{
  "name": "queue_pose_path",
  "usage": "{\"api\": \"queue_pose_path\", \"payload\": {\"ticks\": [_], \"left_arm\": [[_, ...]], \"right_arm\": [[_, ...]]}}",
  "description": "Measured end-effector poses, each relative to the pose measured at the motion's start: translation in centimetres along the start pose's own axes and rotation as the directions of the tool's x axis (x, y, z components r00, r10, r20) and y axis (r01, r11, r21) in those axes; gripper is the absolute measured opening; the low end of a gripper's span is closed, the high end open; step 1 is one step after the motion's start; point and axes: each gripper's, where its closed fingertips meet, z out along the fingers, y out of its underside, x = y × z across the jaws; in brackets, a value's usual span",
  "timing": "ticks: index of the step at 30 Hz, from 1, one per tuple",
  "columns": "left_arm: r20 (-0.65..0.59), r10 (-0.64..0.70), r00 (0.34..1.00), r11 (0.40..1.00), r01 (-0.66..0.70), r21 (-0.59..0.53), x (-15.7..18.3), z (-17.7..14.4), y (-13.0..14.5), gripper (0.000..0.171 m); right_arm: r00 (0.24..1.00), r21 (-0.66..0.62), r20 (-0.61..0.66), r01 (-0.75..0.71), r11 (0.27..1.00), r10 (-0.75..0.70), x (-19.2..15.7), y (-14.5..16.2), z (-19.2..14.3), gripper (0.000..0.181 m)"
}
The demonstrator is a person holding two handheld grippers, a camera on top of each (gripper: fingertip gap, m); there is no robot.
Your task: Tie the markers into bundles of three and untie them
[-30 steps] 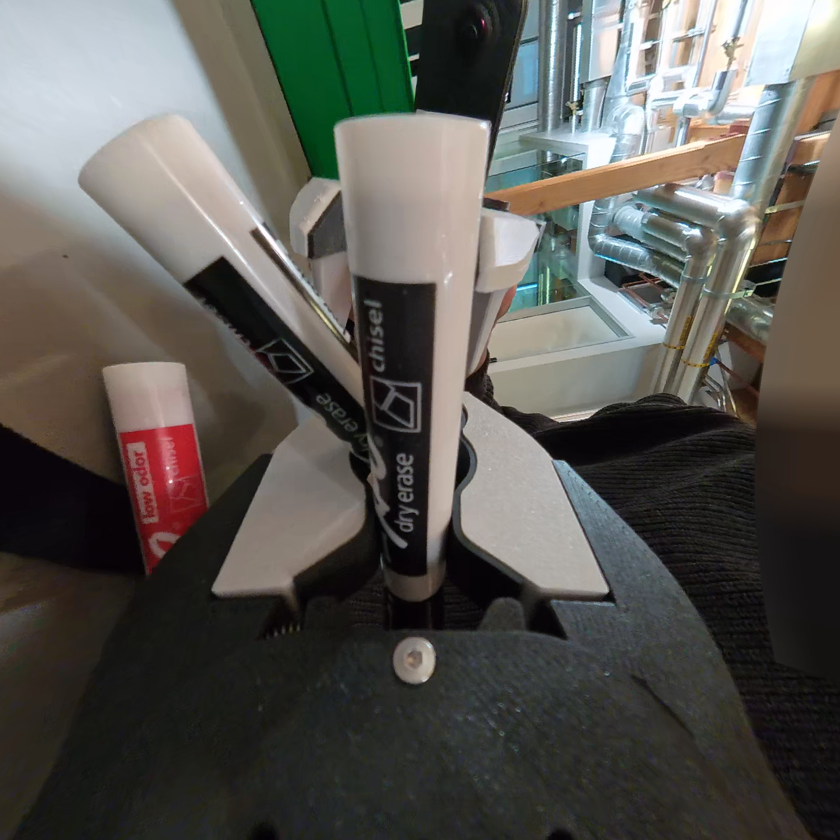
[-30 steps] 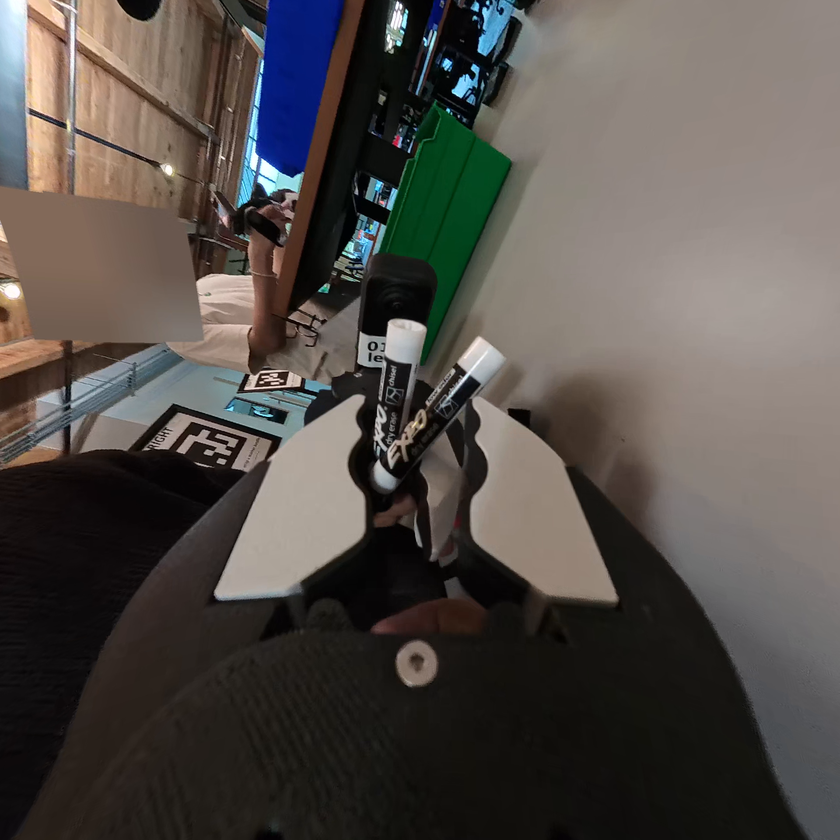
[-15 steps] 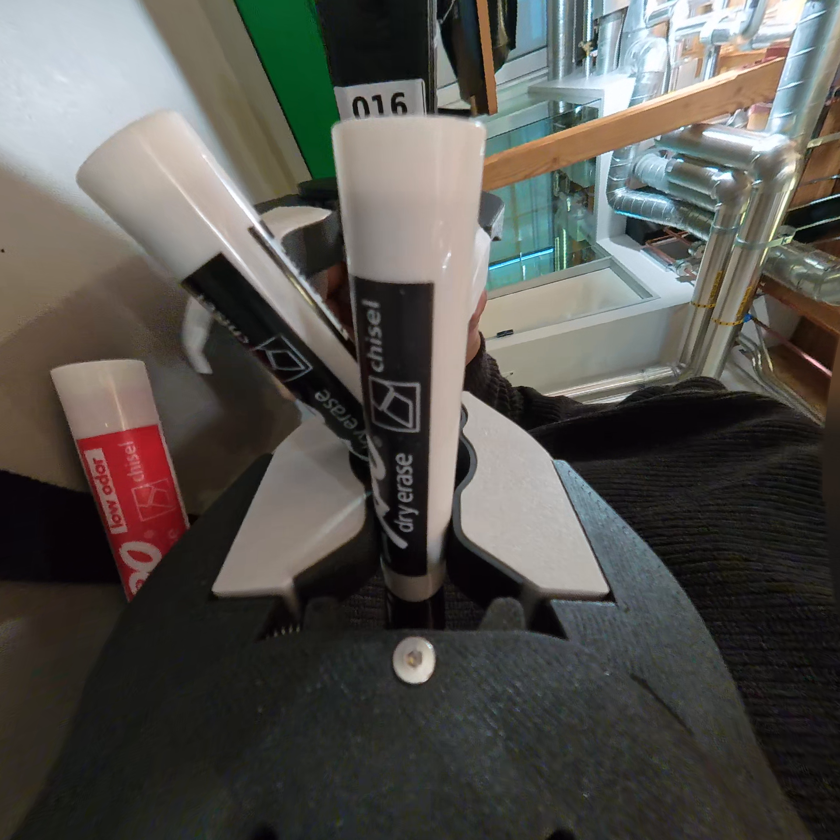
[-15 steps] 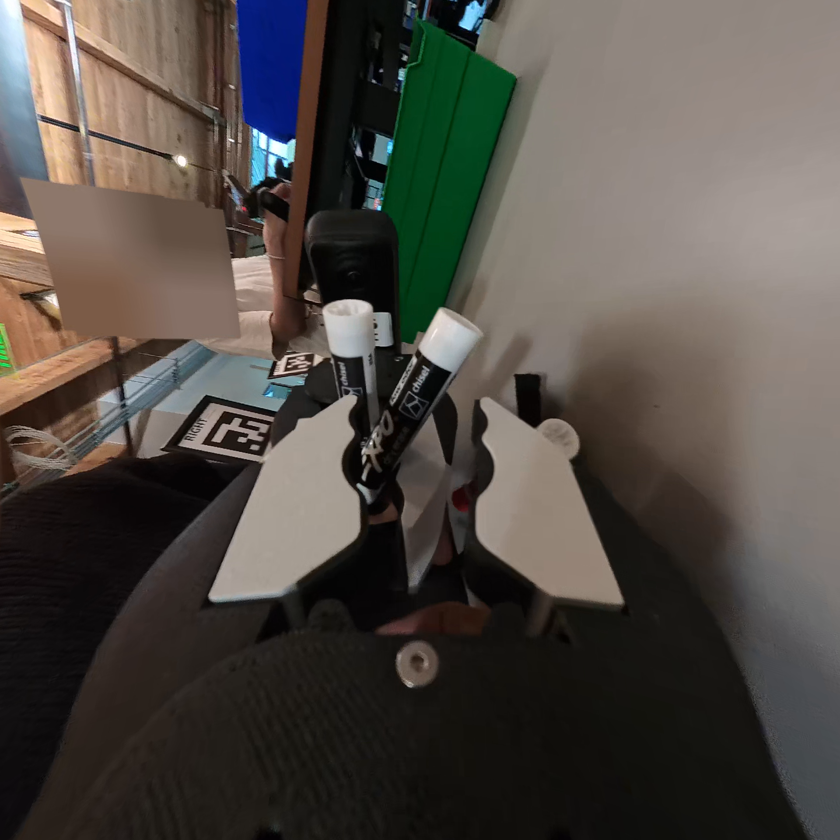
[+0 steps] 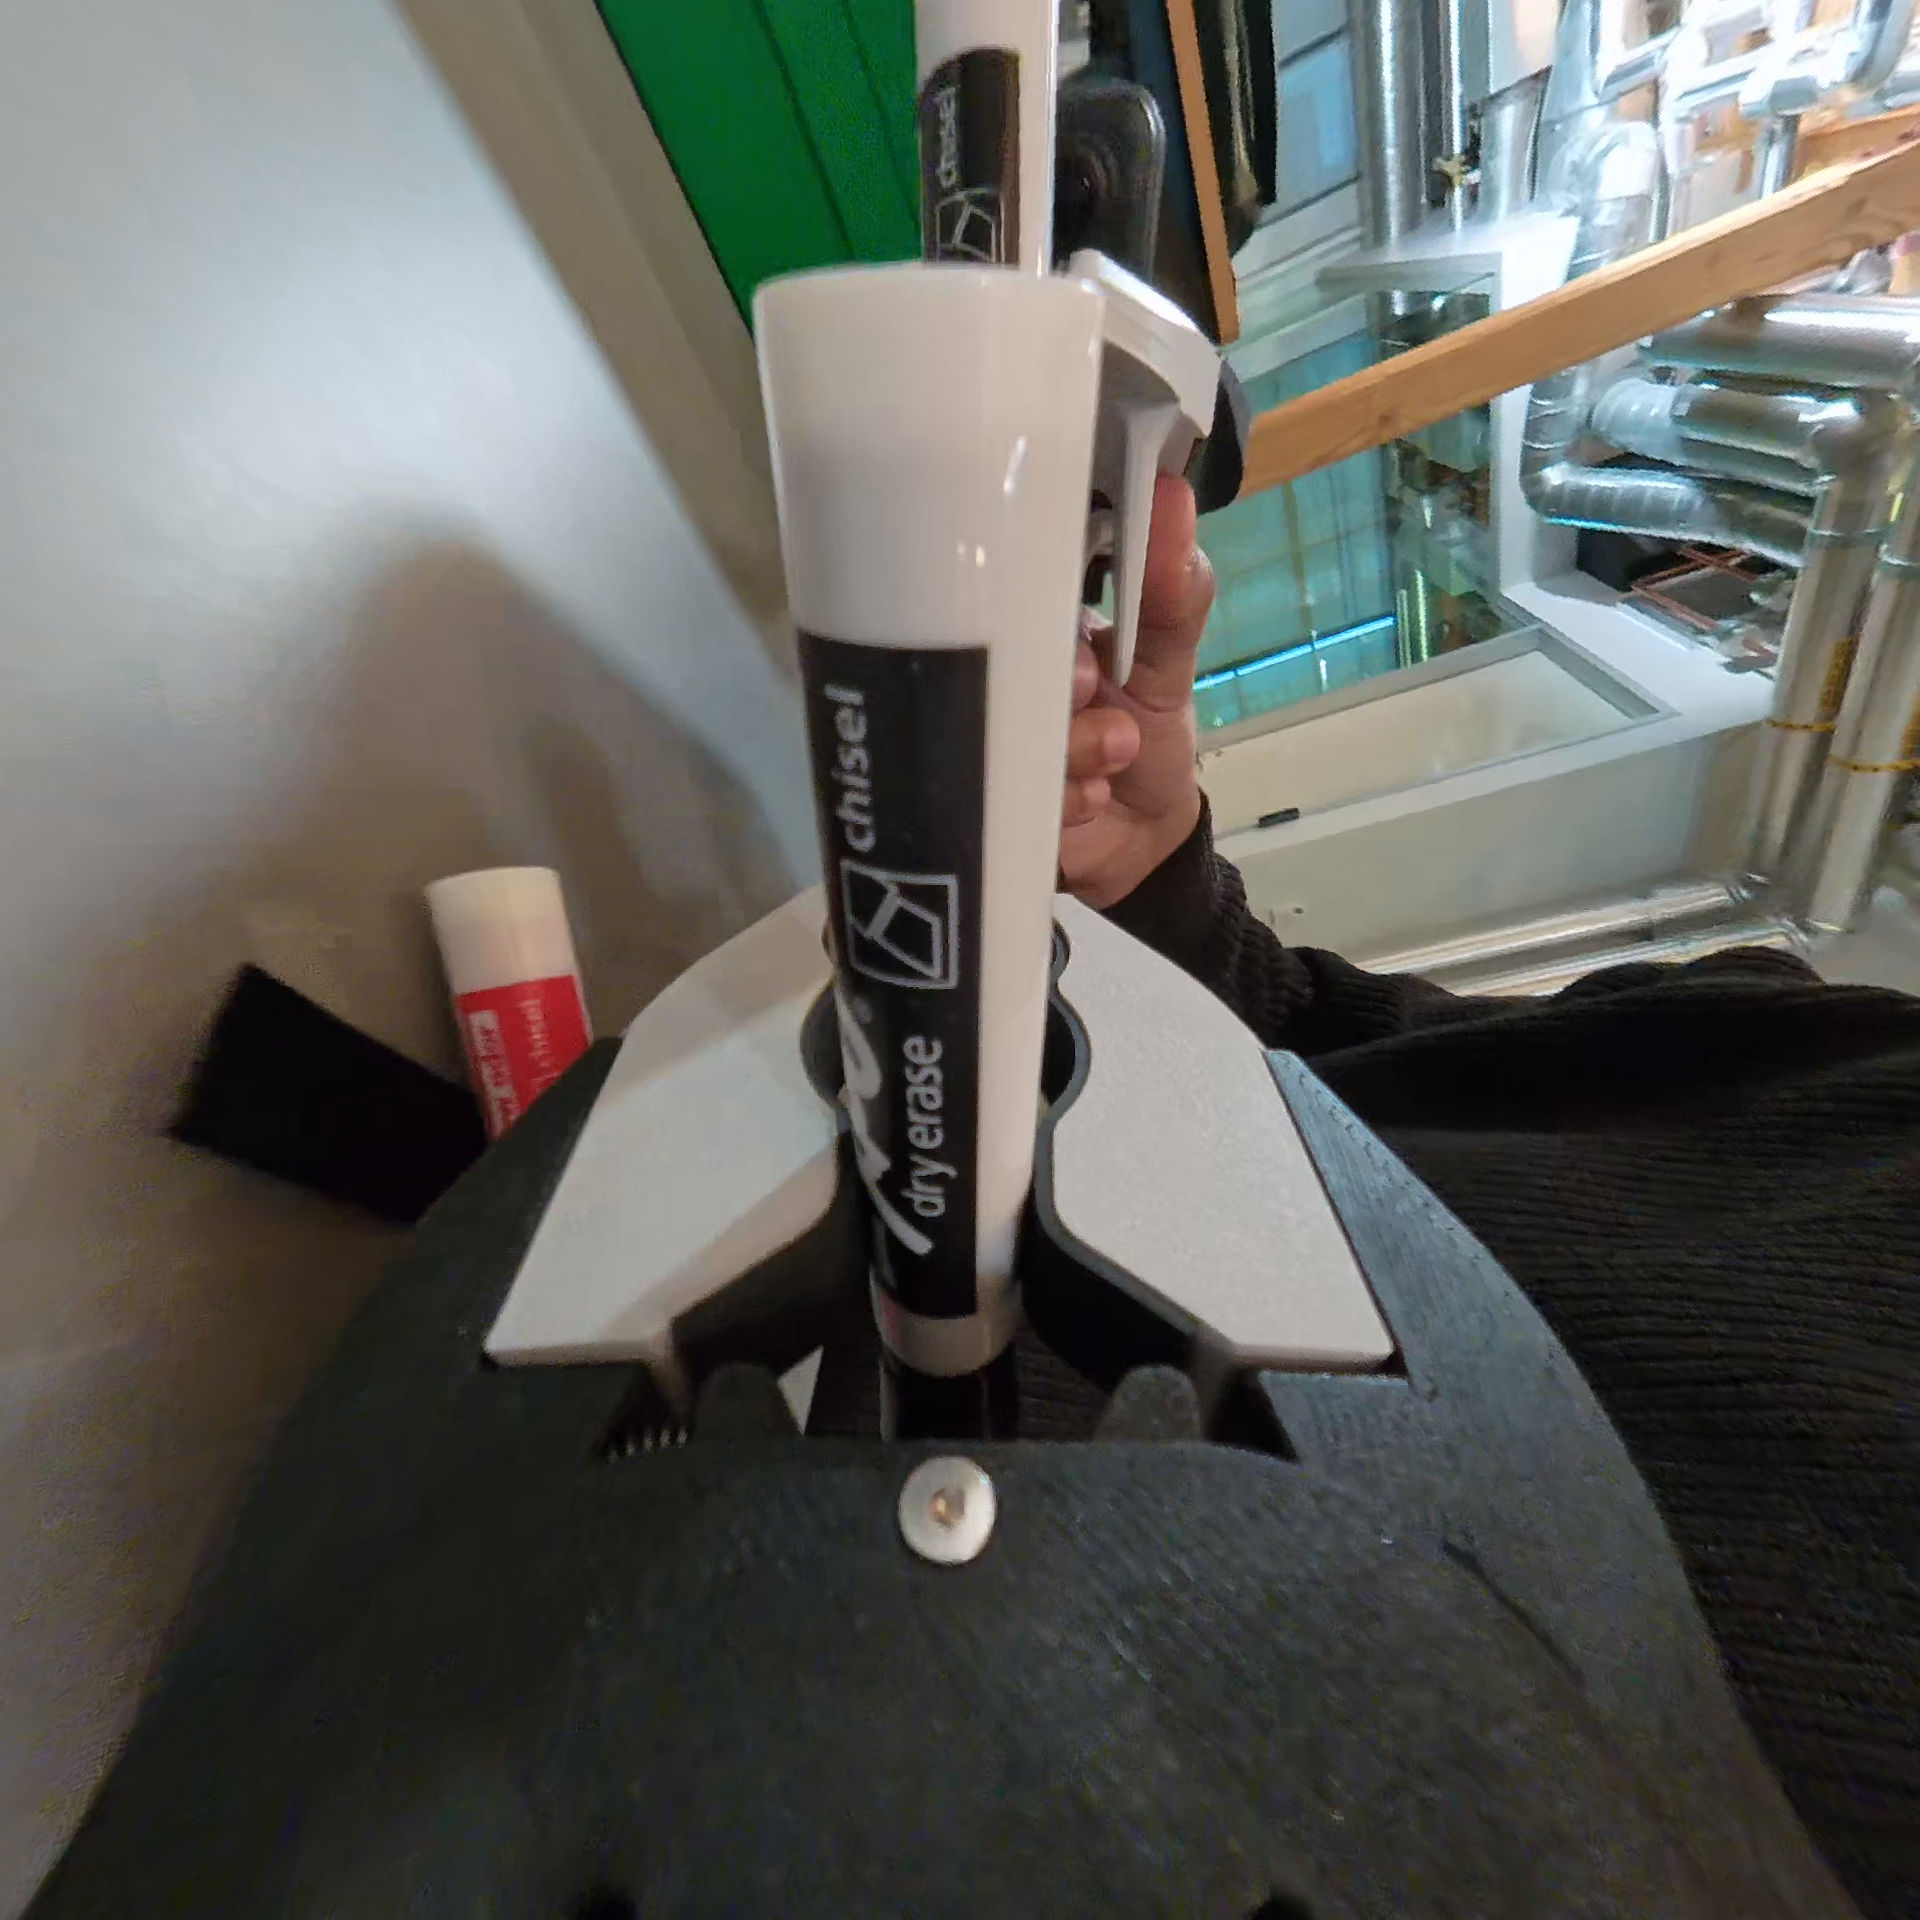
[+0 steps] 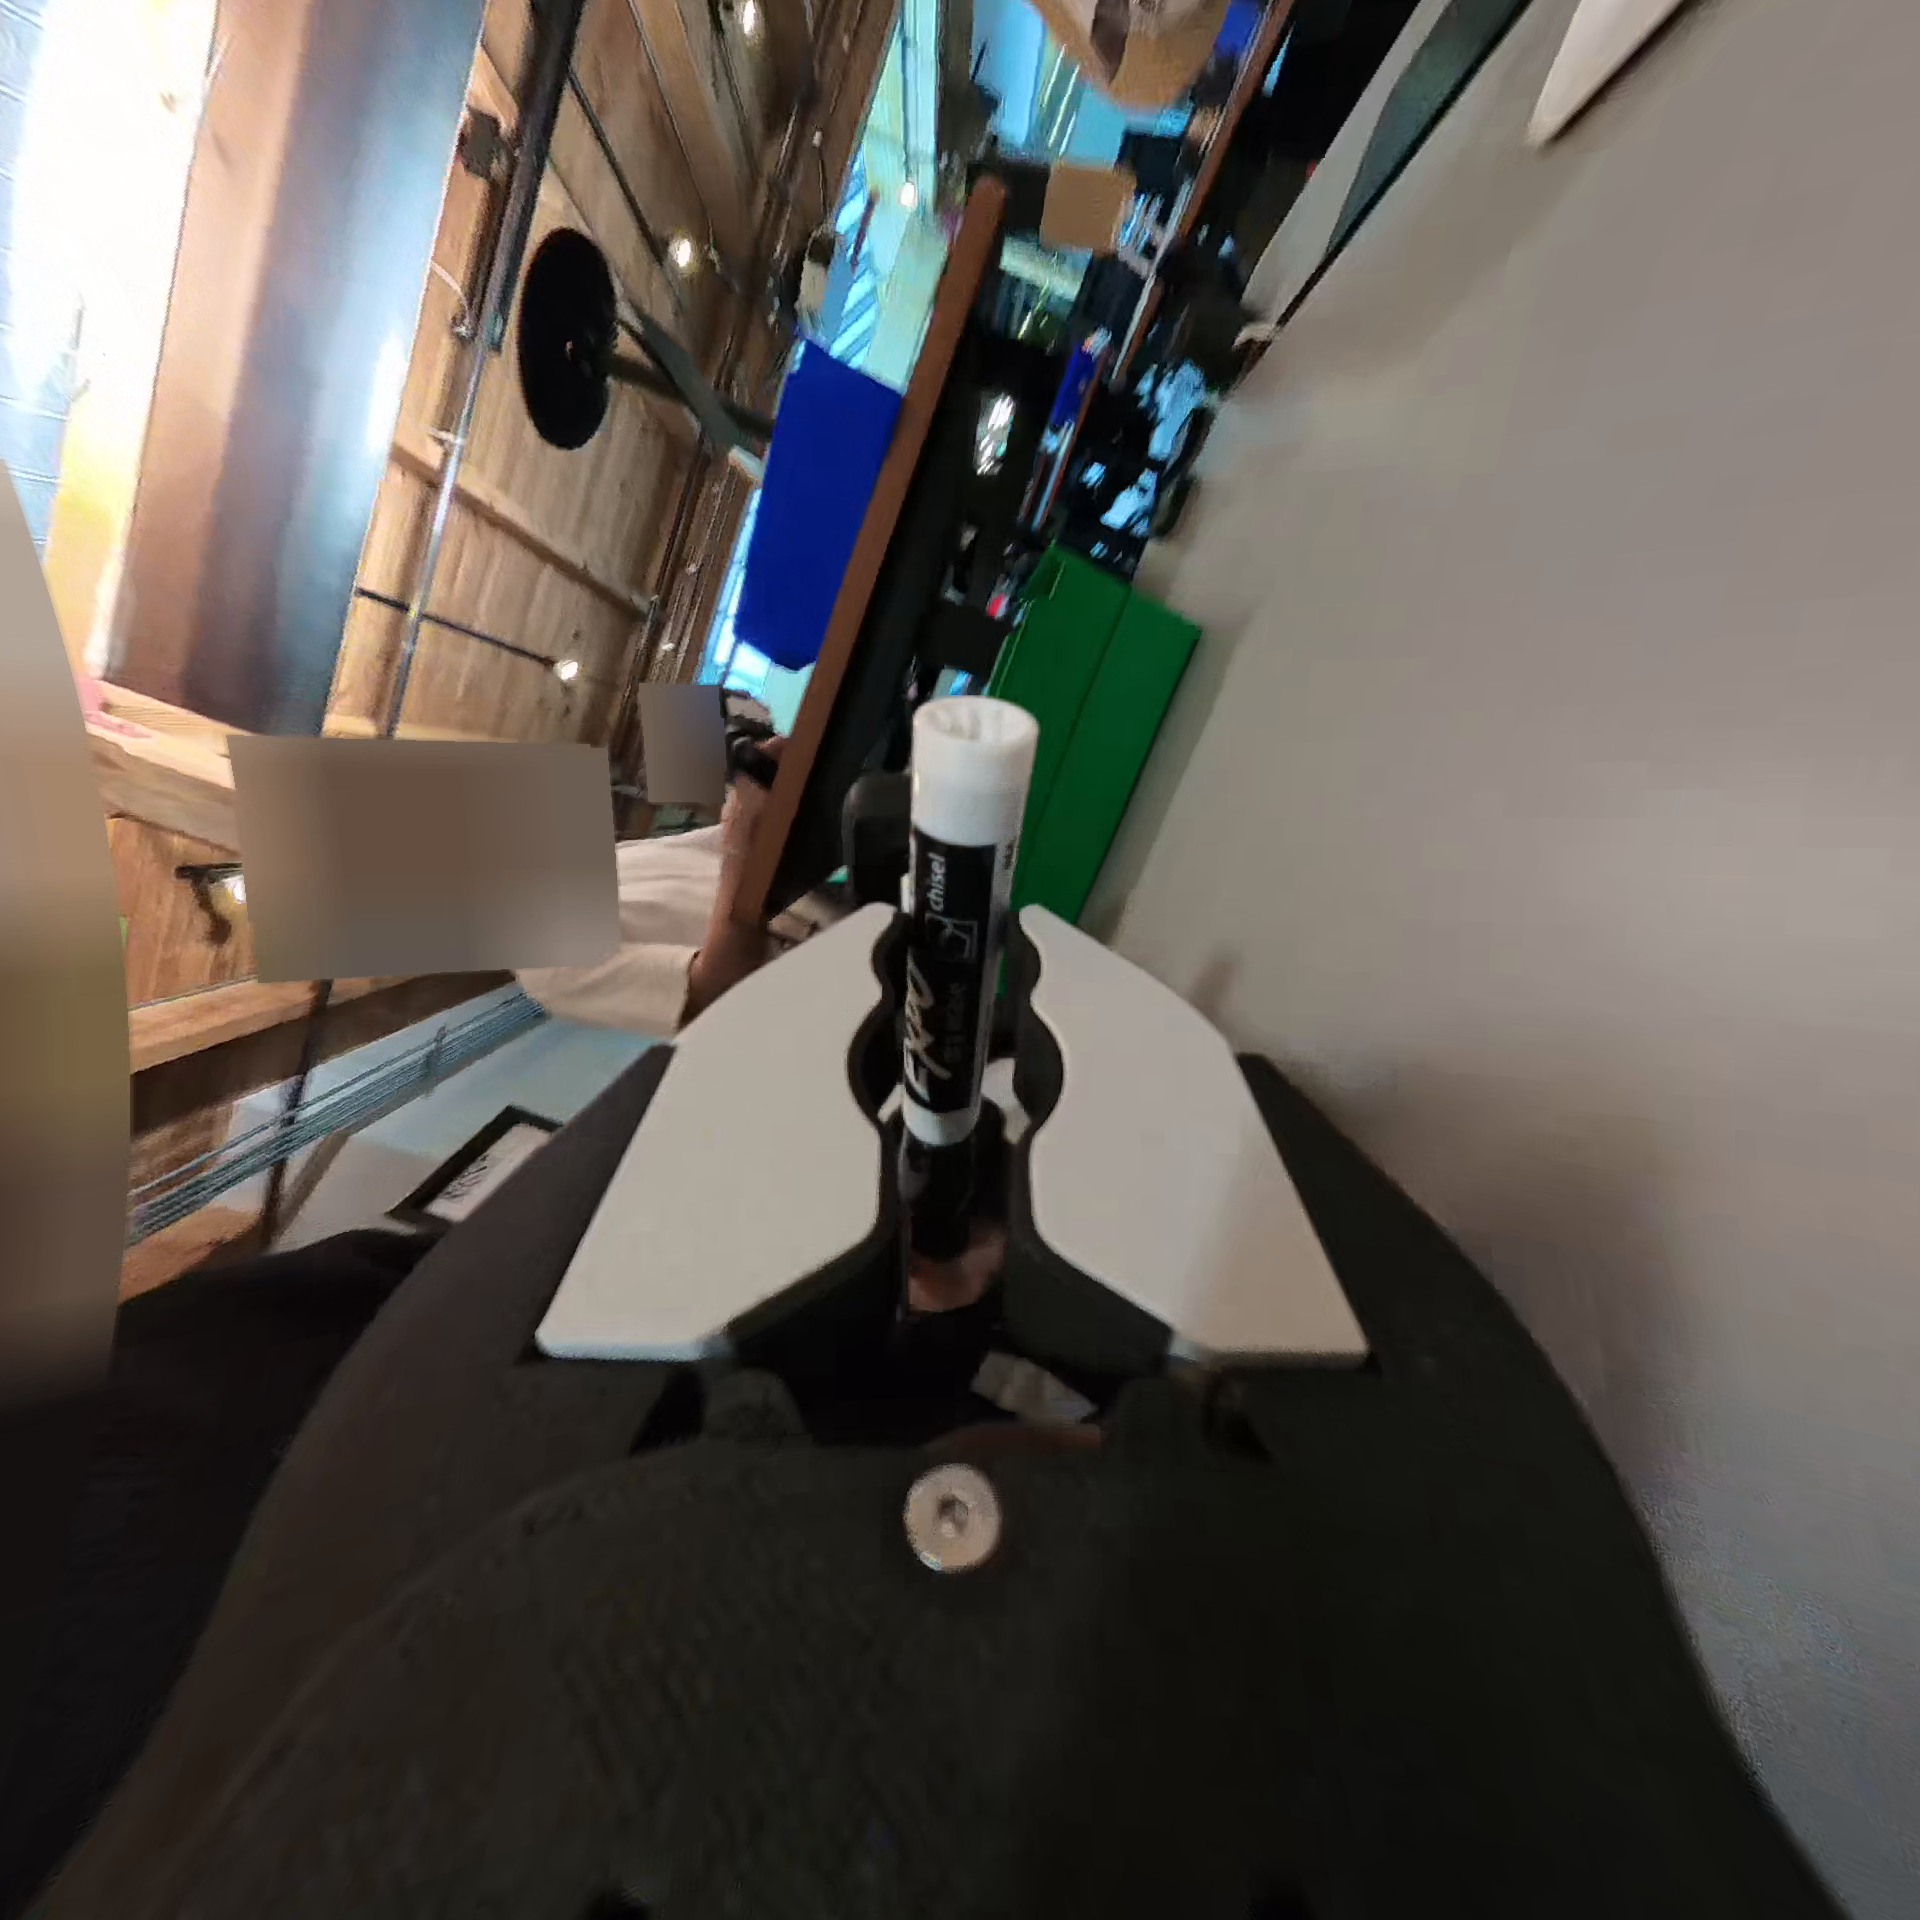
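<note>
Left tongs (image 5: 935,1049) clamp one black marker (image 5: 914,831), right tongs (image 6: 951,997) apparently clamp another (image 6: 951,935), red marker (image 5: 509,987) lies lower left: no bundle tied.

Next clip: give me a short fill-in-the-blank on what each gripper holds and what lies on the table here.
1. The left gripper is shut on a ____-labelled marker.
2. The right gripper holds ____ marker between its fingers.
3. On the white table, left of the left gripper, lies a marker with a ____ label.
4. Beside that one lies a black ____.

Missing words: black; one; red; strap
</note>
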Motion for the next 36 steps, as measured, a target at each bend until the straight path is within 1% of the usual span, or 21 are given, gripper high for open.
{"api": "queue_pose_path", "payload": {"ticks": [2,4,6,8,12,14,17,22,28,30,32,34,36], "left_arm": [[0.007,0.019,1.0,0.999,-0.019,0.028,-0.1,-0.5,-0.6,0.033],[0.039,0.046,0.998,0.998,-0.048,0.04,-0.6,-0.8,-0.9,0.033],[0.069,0.083,0.994,0.996,-0.084,0.024,-1.0,-0.8,-0.6,0.033],[0.067,0.121,0.99,0.992,-0.123,0.024,-0.7,-0.5,-0.5,0.032],[0.046,0.183,0.982,0.974,-0.187,0.124,0.9,0.0,-1.3,0.032],[0.055,0.183,0.982,0.97,-0.189,0.149,1.2,0.1,-1.5,0.032],[0.072,0.168,0.983,0.968,-0.178,0.175,0.9,0.1,-1.6,0.032],[0.077,0.138,0.987,0.952,-0.154,0.266,1.1,-1.0,-2.7,0.032],[0.13,0.137,0.982,0.946,-0.169,0.278,0.9,-2.6,-2.8,0.031],[0.178,0.151,0.972,0.936,-0.199,0.291,0.6,-3.3,-3.2,0.031],[0.255,0.165,0.953,0.915,-0.245,0.32,0.0,-4.6,-4.0,0.031],[0.357,0.185,0.916,0.902,-0.302,0.308,-1.1,-6.0,-4.5,0.032],[0.471,0.203,0.858,0.898,-0.355,0.261,-2.5,-7.4,-4.7,0.032]], "right_arm": [[0.998,0.028,-0.038,0.053,0.998,-0.052,0.1,-0.8,-0.9,0.017],[0.997,0.07,-0.047,0.07,0.995,-0.067,0.1,-1.5,-1.7,0.017],[0.998,0.123,-0.016,0.057,0.991,-0.055,-0.3,-2.0,-2.2,0.017],[0.999,0.168,0.016,0.039,0.985,-0.042,-0.6,-2.2,-2.6,0.017],[0.999,0.231,0.037,0.027,0.973,-0.036,-0.6,-2.1,-2.9,0.017],[0.999,0.259,0.034,0.028,0.965,-0.038,-0.7,-1.9,-2.7,0.017],[0.998,0.278,0.034,0.043,0.96,-0.054,-1.0,-1.5,-2.3,0.017],[0.996,0.244,0.041,0.065,0.968,-0.077,-1.6,-0.3,-1.0,0.017],[0.996,0.241,0.048,0.056,0.969,-0.069,-1.4,-0.4,-0.4,0.017],[0.997,0.239,0.049,0.049,0.97,-0.062,-1.2,-0.6,-0.2,0.017],[0.998,0.242,0.046,0.035,0.97,-0.048,-0.9,-1.0,-0.2,0.017],[0.999,0.267,0.047,-0.02,0.963,0.007,-0.2,-1.8,-0.6,0.017],[0.996,0.299,0.045,-0.088,0.95,0.078,0.8,-2.7,-1.3,0.017]]}}
